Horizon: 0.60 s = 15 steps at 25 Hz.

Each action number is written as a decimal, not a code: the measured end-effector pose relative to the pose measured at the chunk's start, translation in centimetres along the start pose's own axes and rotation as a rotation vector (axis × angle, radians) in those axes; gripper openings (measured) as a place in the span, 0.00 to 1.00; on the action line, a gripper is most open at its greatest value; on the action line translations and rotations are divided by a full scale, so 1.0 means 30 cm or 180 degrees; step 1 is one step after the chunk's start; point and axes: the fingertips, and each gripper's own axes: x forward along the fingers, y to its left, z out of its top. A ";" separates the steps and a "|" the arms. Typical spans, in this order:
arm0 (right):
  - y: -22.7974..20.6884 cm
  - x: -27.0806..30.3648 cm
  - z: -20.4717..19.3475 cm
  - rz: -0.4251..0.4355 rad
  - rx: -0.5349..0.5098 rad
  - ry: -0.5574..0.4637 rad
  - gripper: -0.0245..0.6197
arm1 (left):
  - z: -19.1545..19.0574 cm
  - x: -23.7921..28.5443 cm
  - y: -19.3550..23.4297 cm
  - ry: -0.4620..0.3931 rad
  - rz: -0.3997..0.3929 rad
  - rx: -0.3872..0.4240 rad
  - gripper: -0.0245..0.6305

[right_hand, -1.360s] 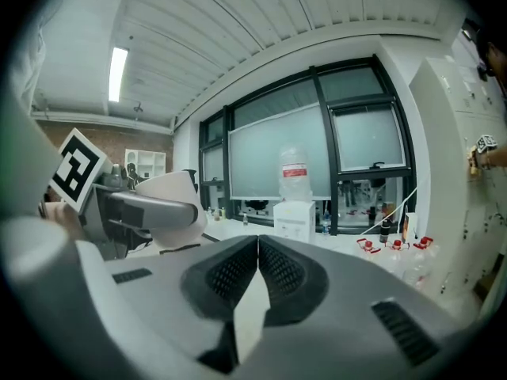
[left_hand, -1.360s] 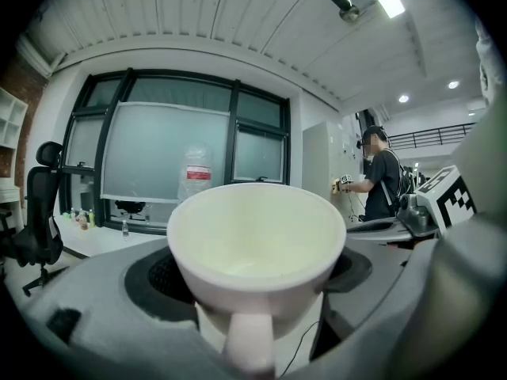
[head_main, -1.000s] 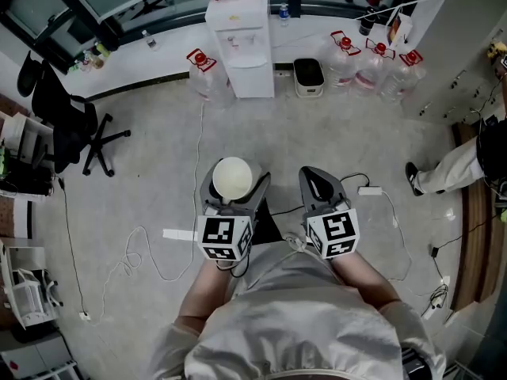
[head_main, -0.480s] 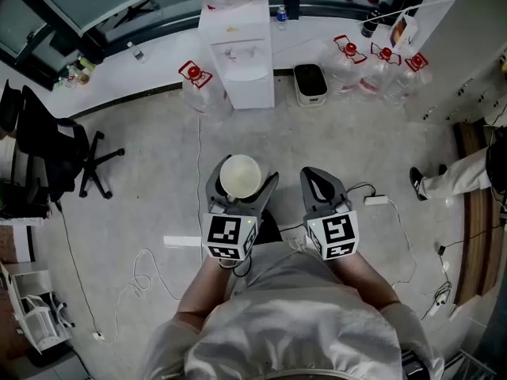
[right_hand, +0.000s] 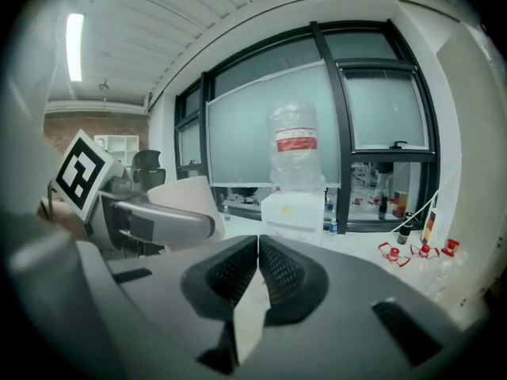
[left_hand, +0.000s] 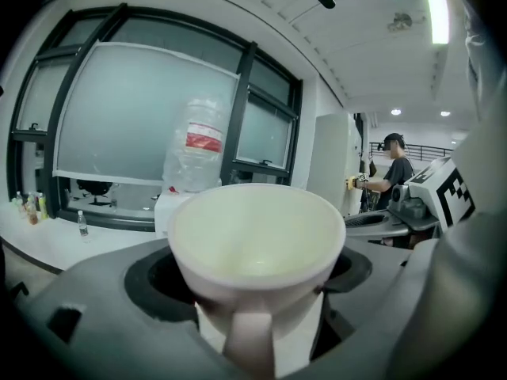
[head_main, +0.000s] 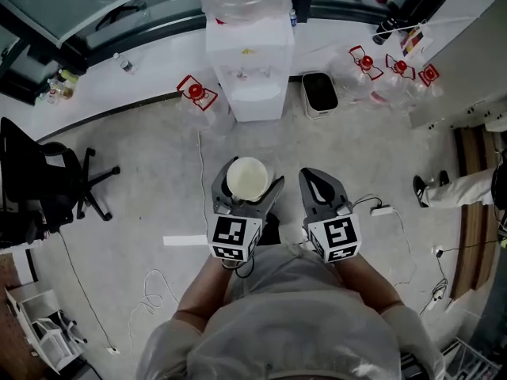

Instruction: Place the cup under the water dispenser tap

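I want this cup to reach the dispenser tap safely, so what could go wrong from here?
The white cable lies on the floor just left of your path to the water dispenser; it could trip you. Only the left gripper holds the cup, around its lower body, so a jolt might tip it.
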 end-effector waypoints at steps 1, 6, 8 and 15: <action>-0.002 0.044 0.015 -0.0006 0.0010 0.0006 0.08 | 0.005 0.021 0.041 0.0022 -0.0015 -0.0006 0.74; -0.038 0.245 0.070 -0.0102 0.0153 0.0103 0.08 | 0.023 0.126 0.209 0.0158 -0.0101 -0.0009 0.74; -0.055 0.308 0.078 -0.0124 0.0211 0.0143 0.08 | 0.017 0.172 0.260 0.0218 -0.0128 -0.0012 0.74; -0.167 0.478 0.026 -0.0202 0.0305 0.0292 0.08 | -0.086 0.360 0.358 0.0369 -0.0207 -0.0080 0.74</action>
